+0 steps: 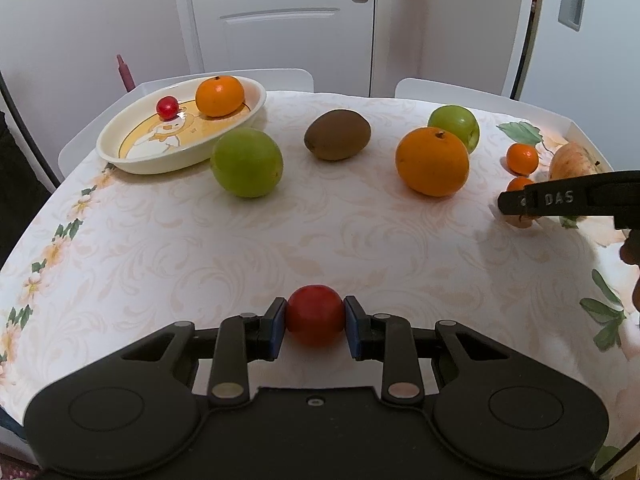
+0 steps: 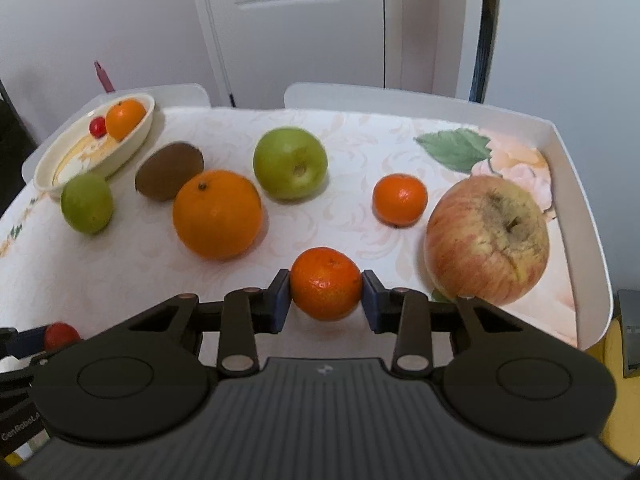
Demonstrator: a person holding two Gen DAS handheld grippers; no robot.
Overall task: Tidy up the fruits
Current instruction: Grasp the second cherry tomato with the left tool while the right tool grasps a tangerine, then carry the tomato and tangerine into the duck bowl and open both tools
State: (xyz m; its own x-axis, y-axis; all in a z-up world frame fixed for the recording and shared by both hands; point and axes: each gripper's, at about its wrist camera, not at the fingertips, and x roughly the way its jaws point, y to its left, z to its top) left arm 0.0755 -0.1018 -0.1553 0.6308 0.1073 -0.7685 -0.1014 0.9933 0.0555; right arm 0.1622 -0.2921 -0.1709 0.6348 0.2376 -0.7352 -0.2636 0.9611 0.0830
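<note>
On the tablecloth (image 1: 280,232), we have our left gripper (image 1: 315,320) pinching a red fruit (image 1: 315,314) and our right gripper (image 2: 326,294) pinching a mandarin (image 2: 326,284). Grasping looks complete; next, lift both and carry them to the dish (image 1: 132,160) at far left.

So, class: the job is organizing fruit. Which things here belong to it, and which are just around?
Part of the job:
left gripper shut on red fruit
right gripper shut on mandarin
dish already holding fruit
loose orange, kiwi

Just around:
door
chair backs
</note>
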